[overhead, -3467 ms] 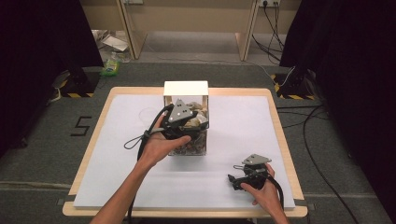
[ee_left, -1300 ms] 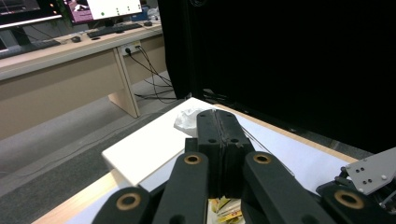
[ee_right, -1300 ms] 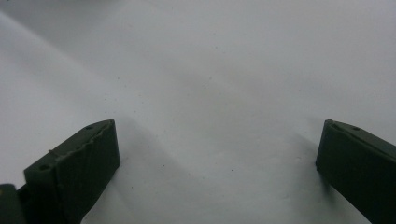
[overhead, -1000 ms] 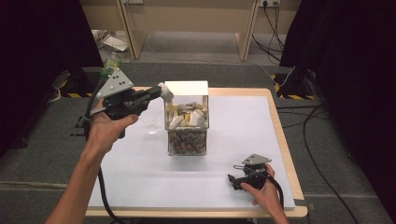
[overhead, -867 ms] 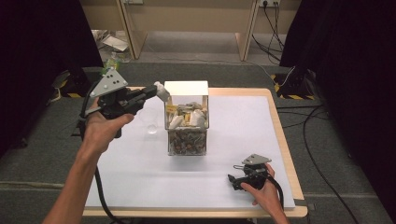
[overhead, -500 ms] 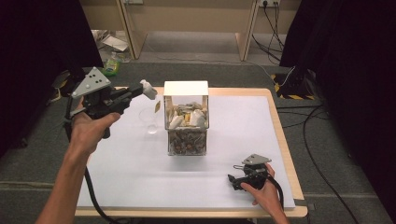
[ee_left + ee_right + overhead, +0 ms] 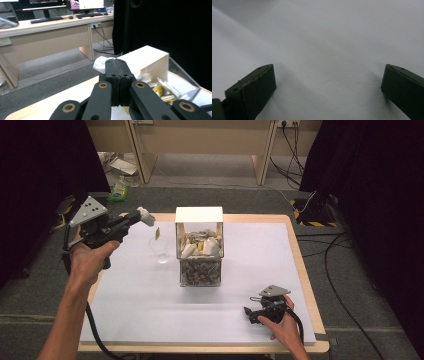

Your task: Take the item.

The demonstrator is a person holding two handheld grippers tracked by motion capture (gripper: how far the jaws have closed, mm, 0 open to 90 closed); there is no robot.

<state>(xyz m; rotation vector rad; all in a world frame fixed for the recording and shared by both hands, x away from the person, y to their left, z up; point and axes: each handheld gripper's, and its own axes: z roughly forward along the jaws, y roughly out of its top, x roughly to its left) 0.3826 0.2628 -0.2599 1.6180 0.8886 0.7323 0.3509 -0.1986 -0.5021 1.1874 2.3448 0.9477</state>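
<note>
A small white packet (image 7: 145, 216) is pinched at the tip of the left gripper (image 7: 134, 217), held in the air above the far left part of the table (image 7: 300, 270). In the left gripper view the two black jaws are pressed flat together, and the crumpled white packet (image 7: 100, 64) pokes out beyond their tips. Just below and beside the packet in the high view, a small tan scrap (image 7: 157, 234) hangs in the air; whether a thread joins it to the packet cannot be told. Directly under it a clear glass cup (image 7: 160, 250) stands upright on the white sheet (image 7: 150, 305) that covers the tabletop.

Just to the right of the cup stands a clear box (image 7: 200, 255) with a white lid or flap (image 7: 199, 214) raised at its far side. The box is full of mixed small items, pale packets on top and darker bits lower down; what they are cannot be read. In the left gripper view the white flap (image 7: 147, 58) and some of the contents show beyond the jaws.

The left hand (image 7: 89, 260) grips the tool's handle, and its black cable trails down off the near edge.

The right gripper (image 7: 252, 312) rests on the white sheet near the near right corner, well apart from the box, with the right hand (image 7: 282, 325) around it. In the right gripper view its jaws stand wide apart with nothing between them, low over the bare sheet (image 7: 324, 50).
</note>
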